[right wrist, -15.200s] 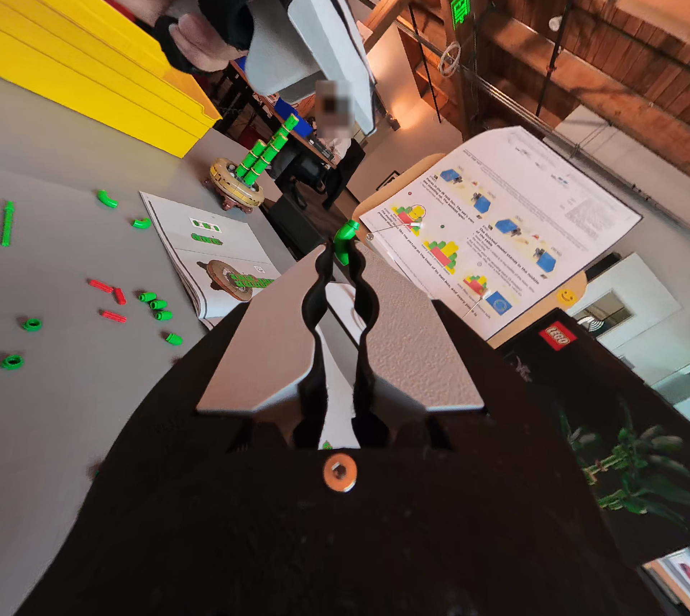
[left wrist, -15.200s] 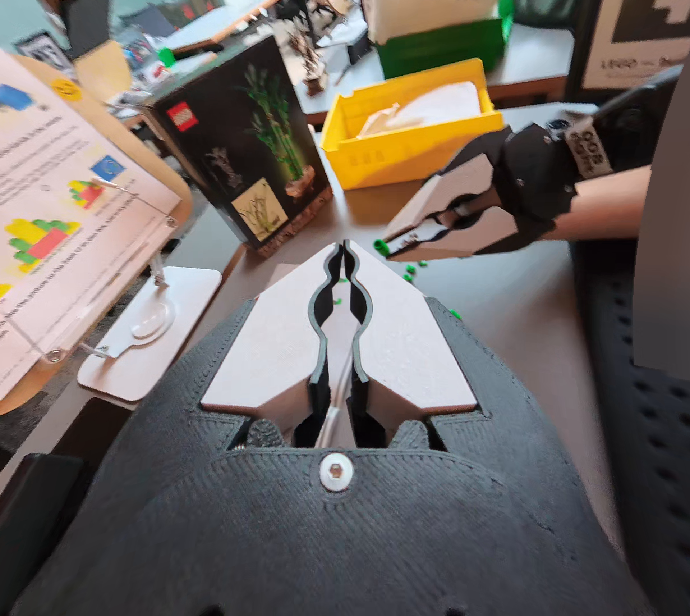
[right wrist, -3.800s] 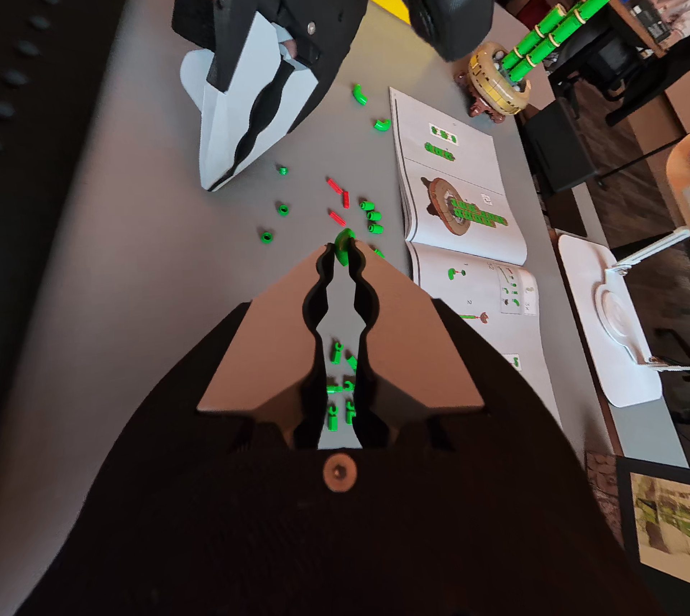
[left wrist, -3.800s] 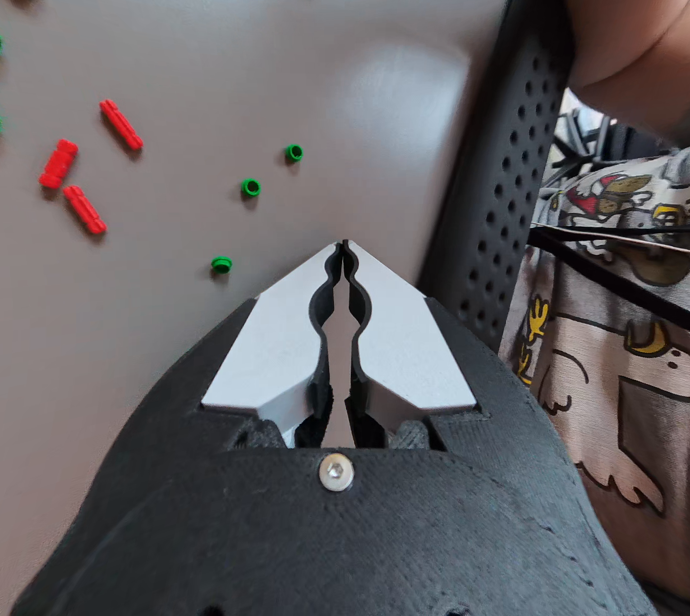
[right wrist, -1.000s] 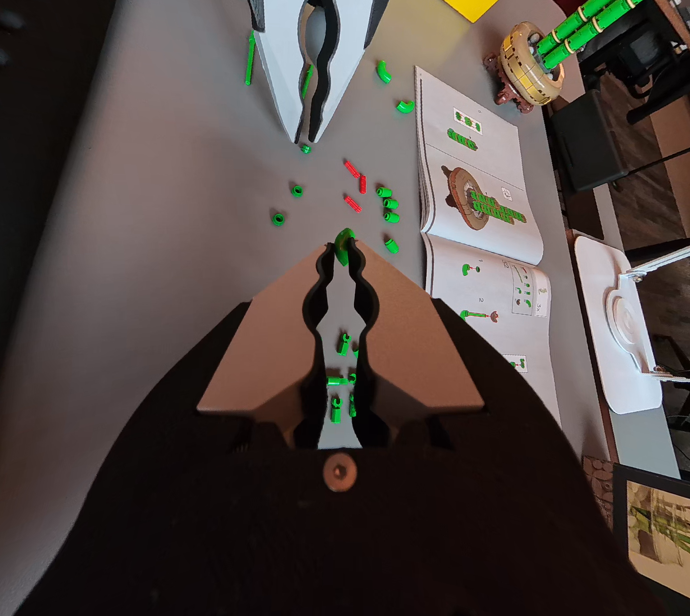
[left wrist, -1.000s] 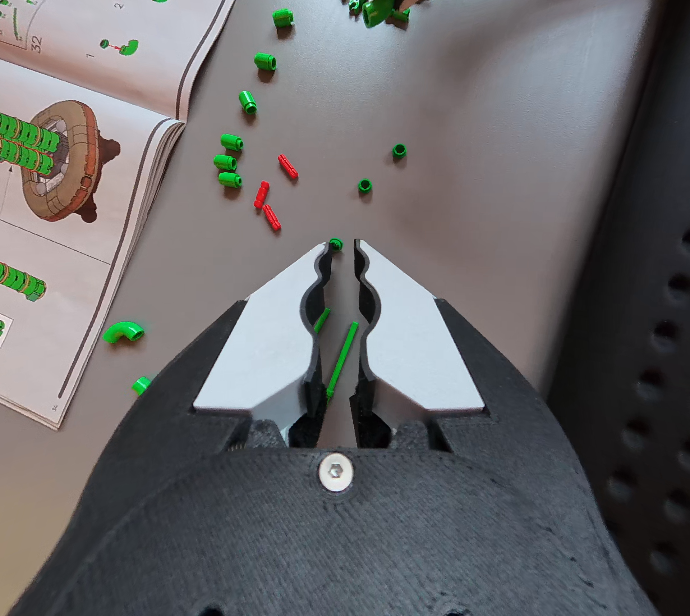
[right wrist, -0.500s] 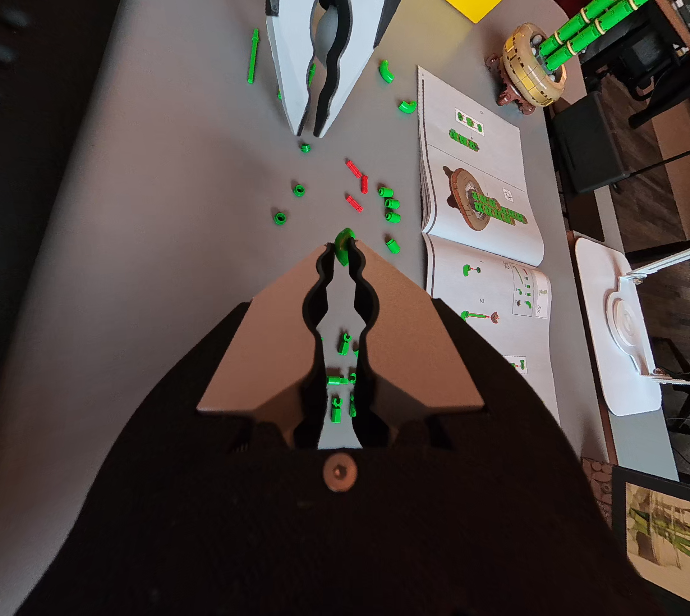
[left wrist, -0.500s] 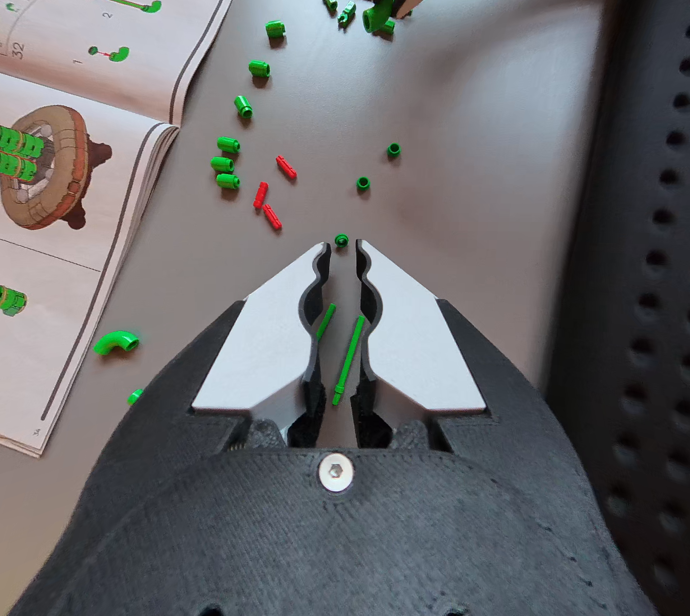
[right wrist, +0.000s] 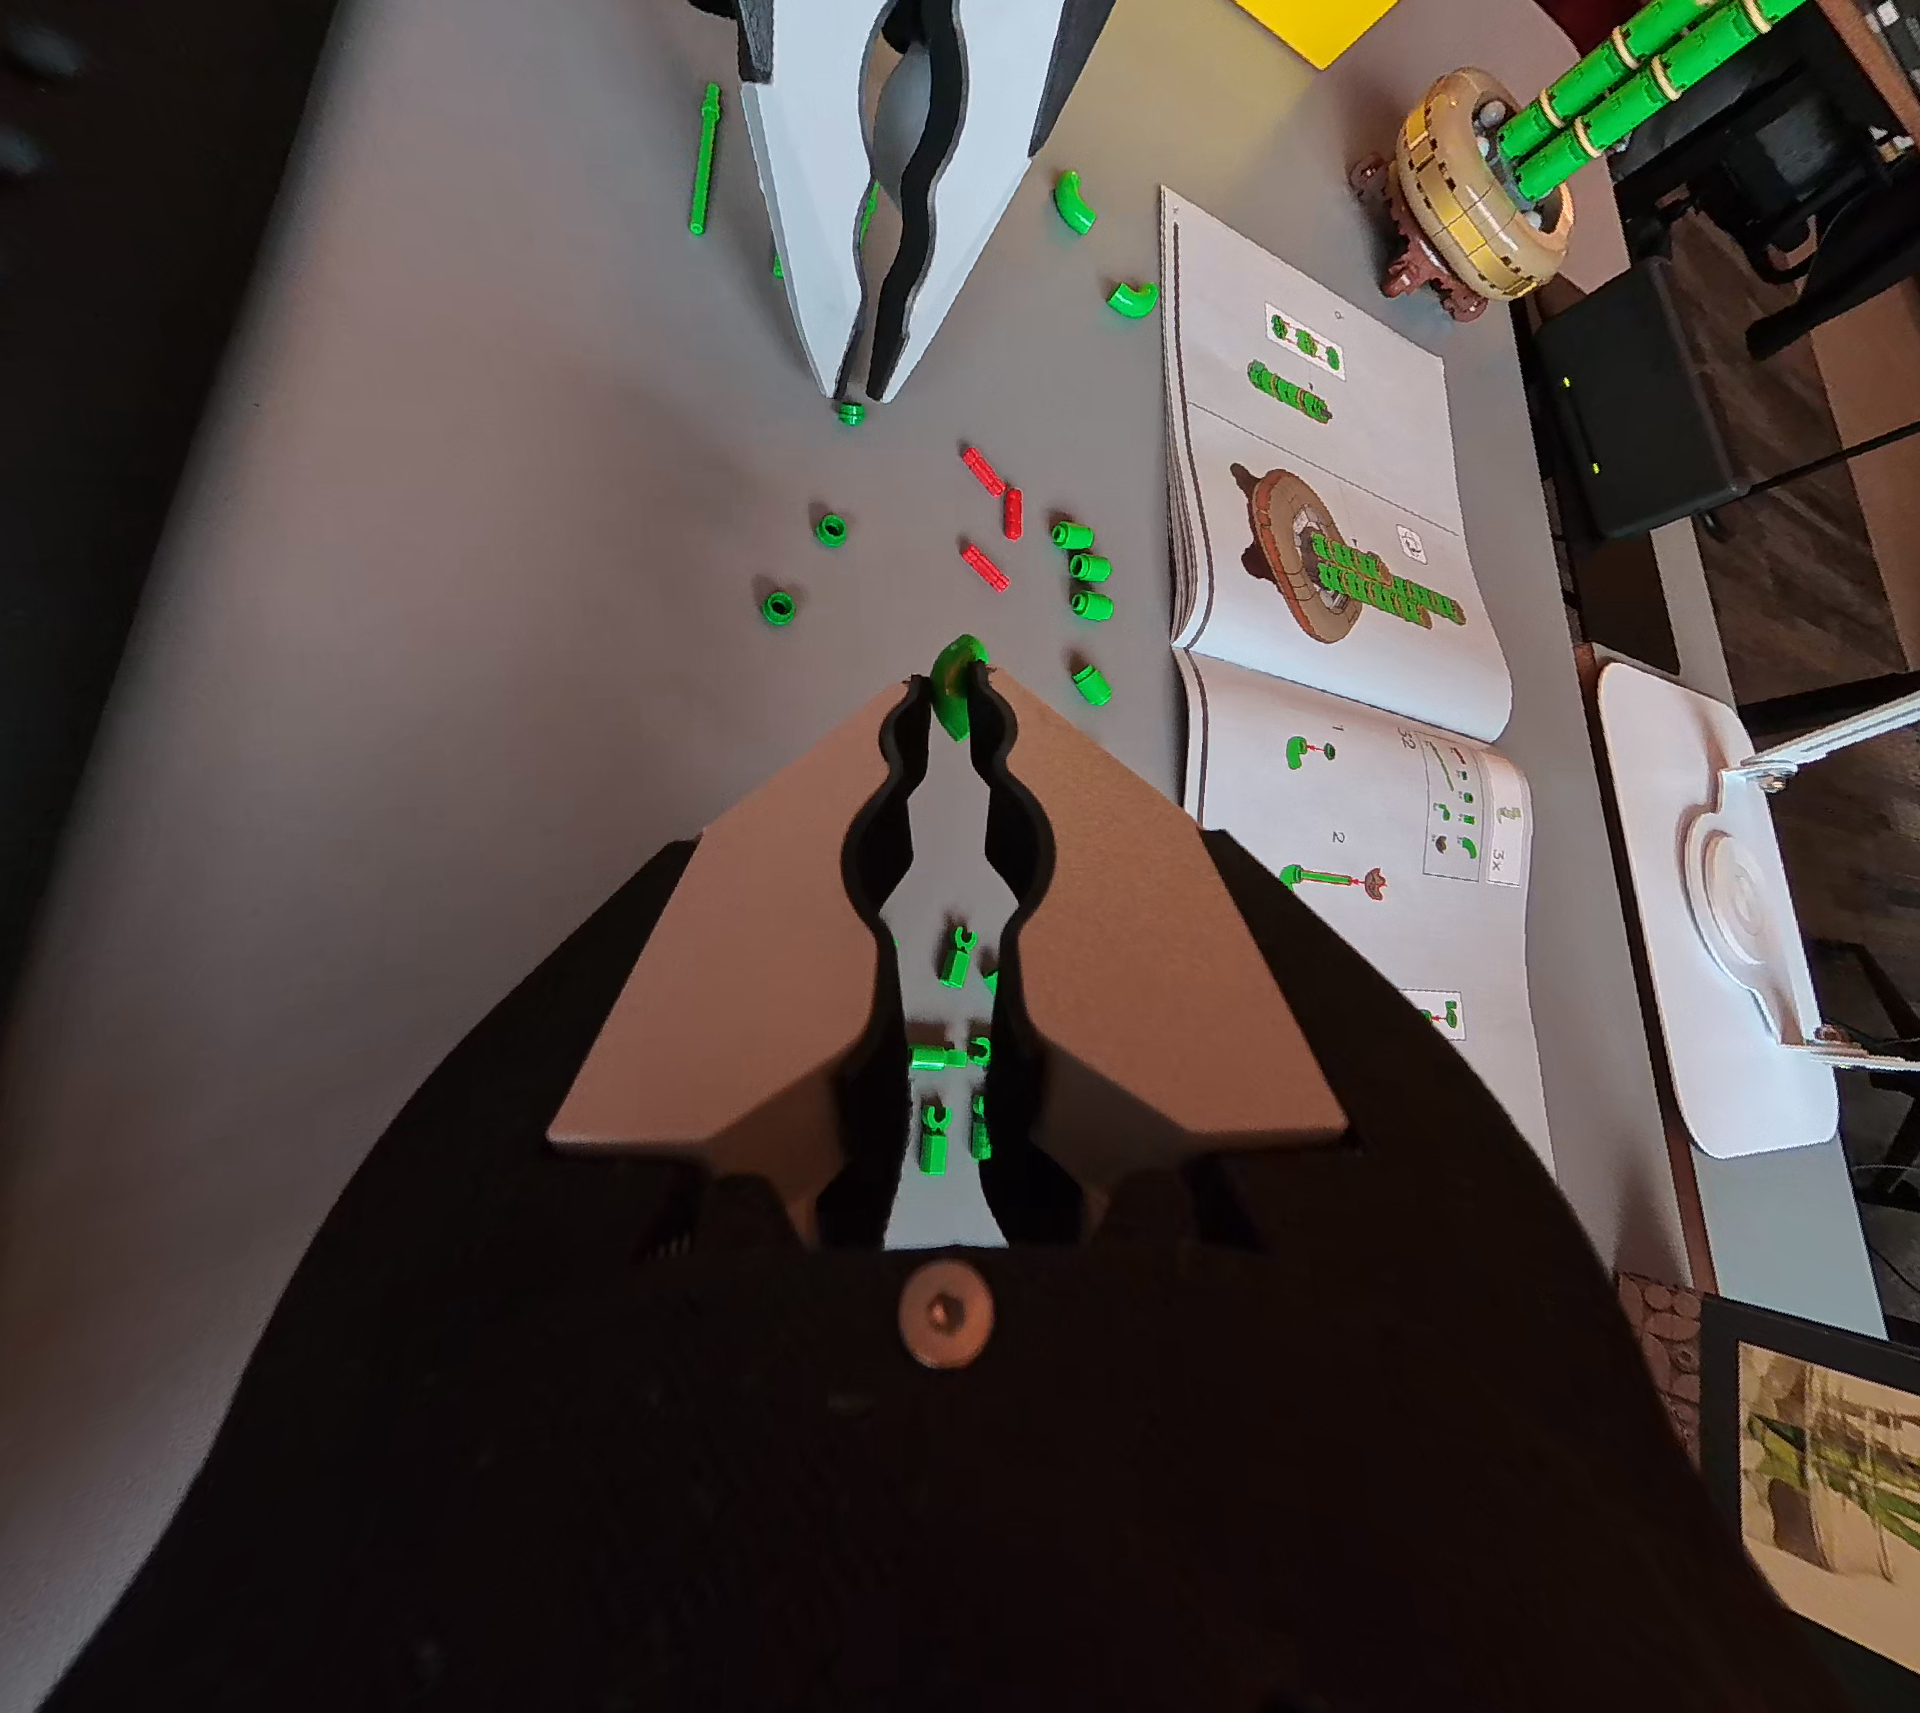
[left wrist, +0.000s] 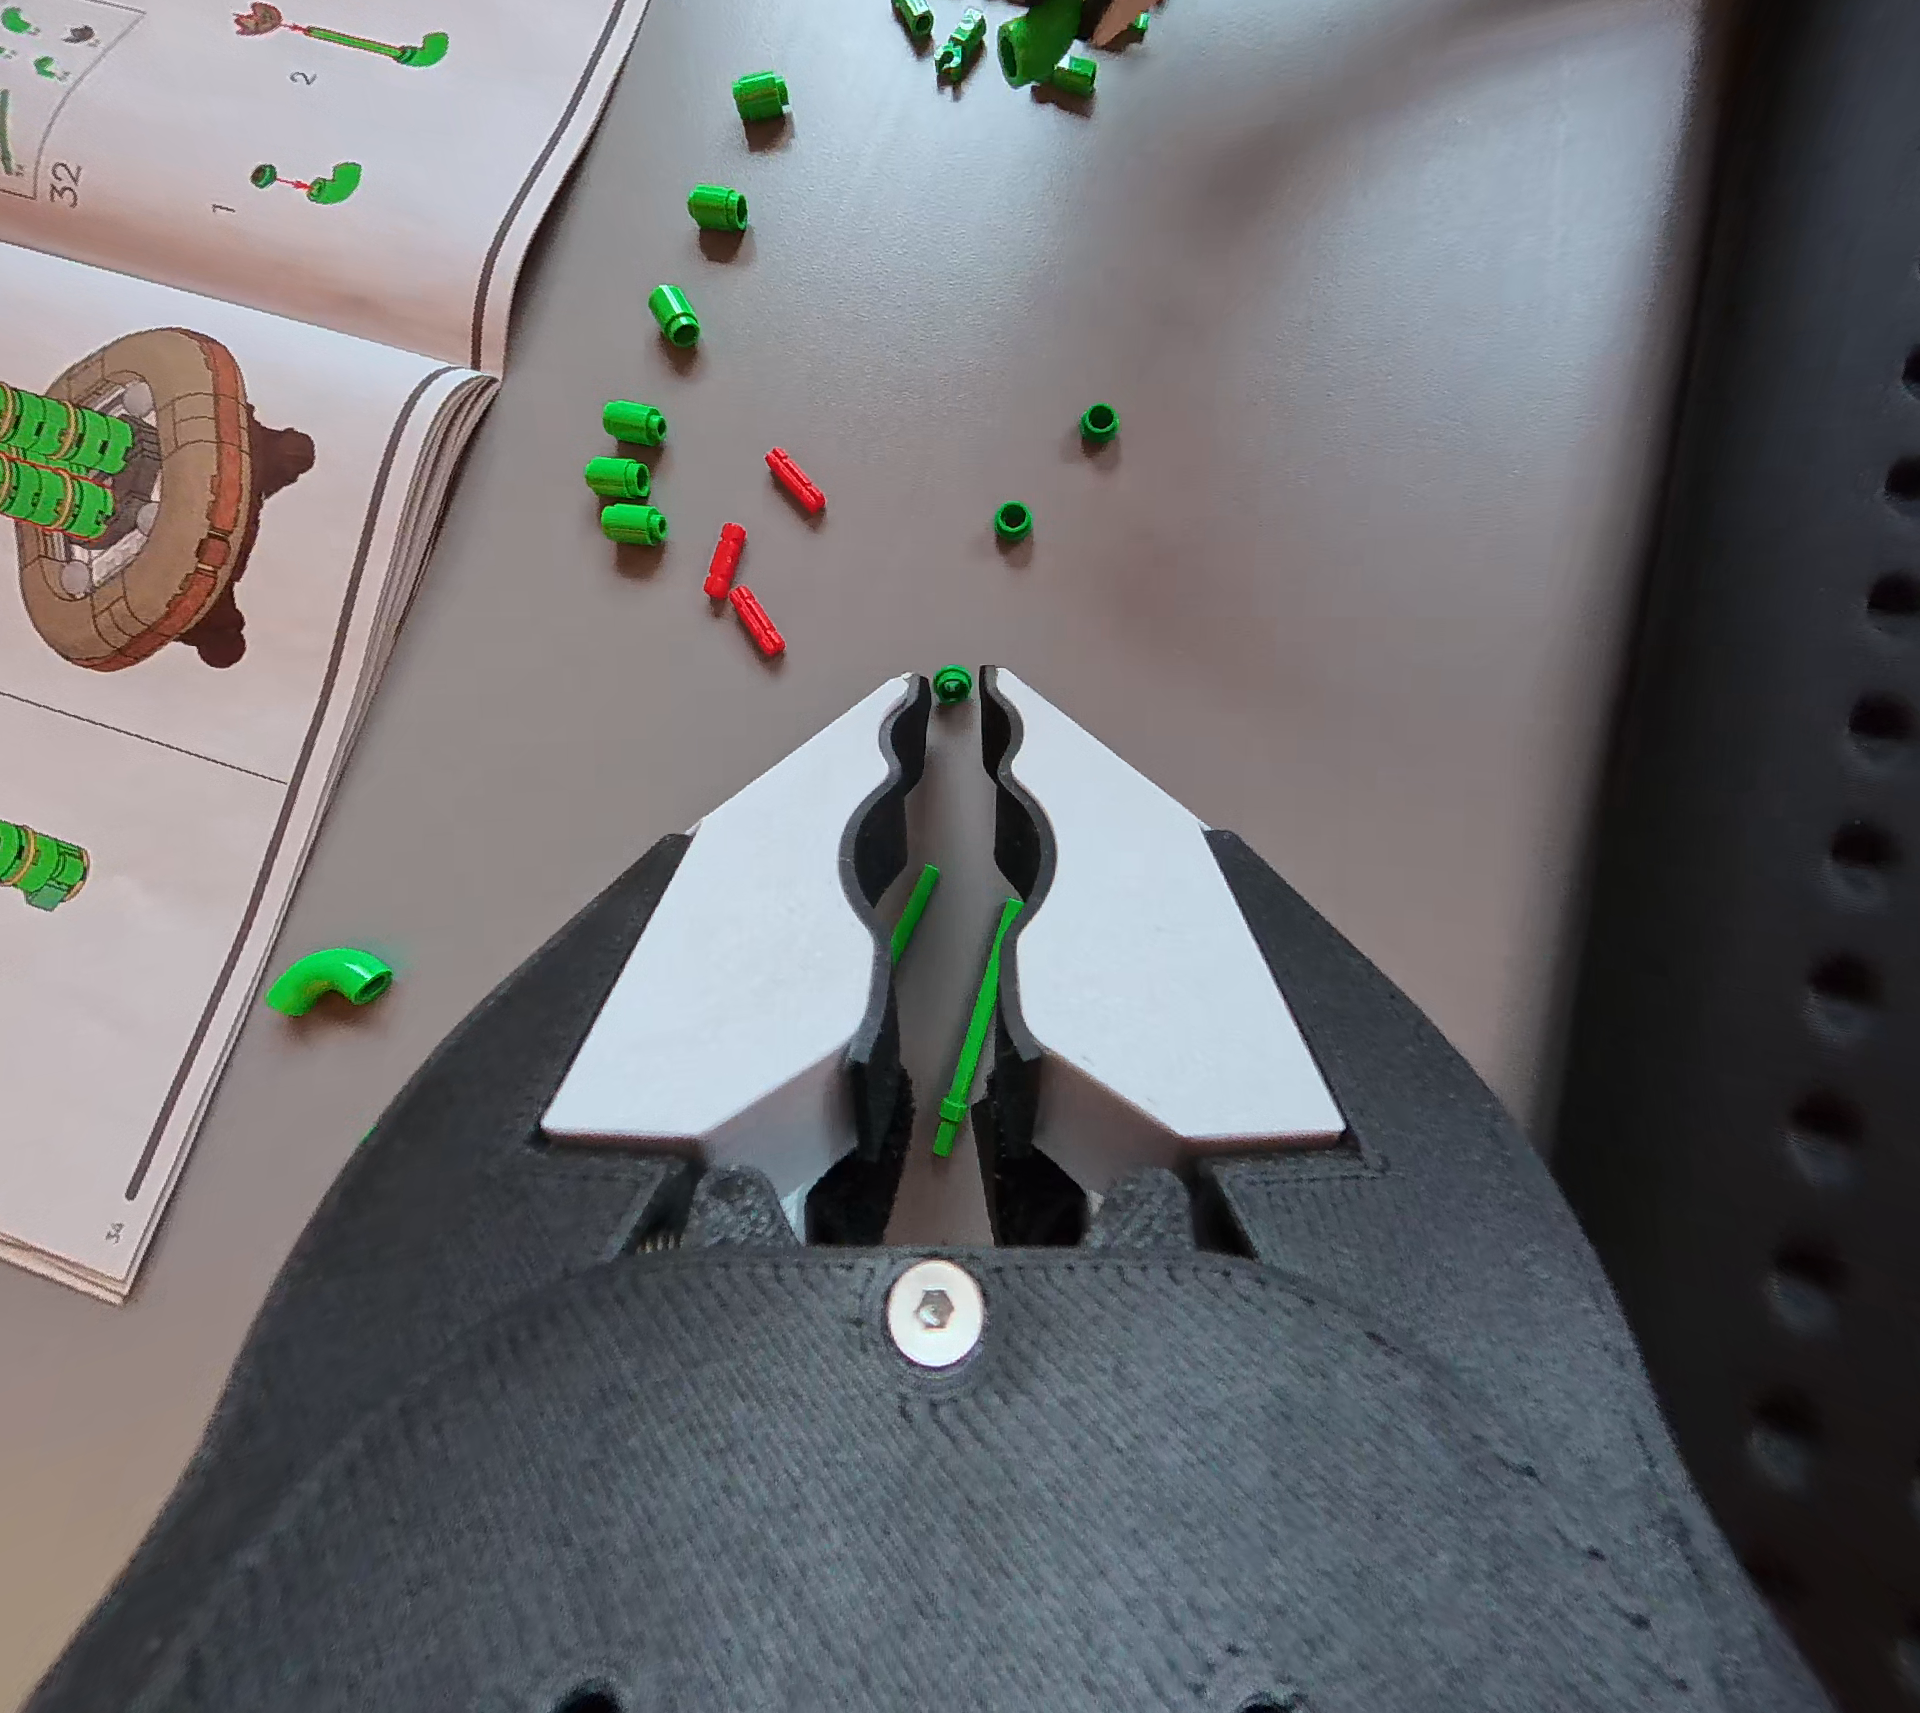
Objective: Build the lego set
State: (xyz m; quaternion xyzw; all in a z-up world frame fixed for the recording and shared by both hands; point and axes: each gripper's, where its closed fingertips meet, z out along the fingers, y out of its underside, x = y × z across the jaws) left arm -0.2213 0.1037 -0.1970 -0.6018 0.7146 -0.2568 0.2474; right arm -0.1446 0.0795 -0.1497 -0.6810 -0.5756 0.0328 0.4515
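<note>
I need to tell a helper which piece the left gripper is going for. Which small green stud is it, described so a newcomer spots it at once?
Start at the open instruction booklet on the grey table and move right past the three red pins. Three small round green studs lie in a diagonal line there. The target stud is the nearest one, sitting right between the tips of the open left gripper, while the other two lie free farther off.

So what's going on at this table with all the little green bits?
A person is building a Lego bamboo plant using two handheld grippers. The right gripper is shut on a green curved elbow piece. The left gripper is slightly open, its tips either side of a small green round stud on the grey table. The instruction booklet lies open alongside.
</note>
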